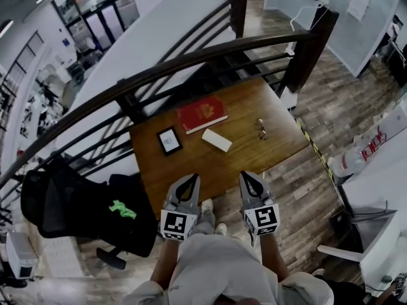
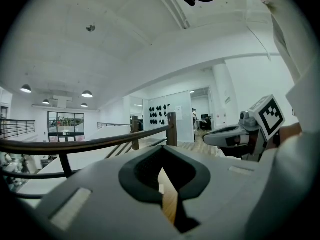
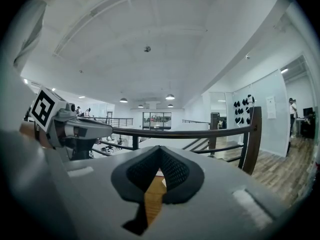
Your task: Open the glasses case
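The glasses case is a flat white oblong lying shut near the middle of the wooden table. A pair of glasses lies to its right. Both grippers hover side by side over the table's near edge, short of the case and touching nothing. My left gripper is shut and empty, and my right gripper is shut and empty too. In the left gripper view the jaws meet at the tip, with the right gripper beside them. The right gripper view shows its jaws closed, with the left gripper alongside.
A red book and a dark tablet lie on the far left of the table. A dark railing runs behind the table. A black chair with a bag stands at the left, and wood floor lies to the right.
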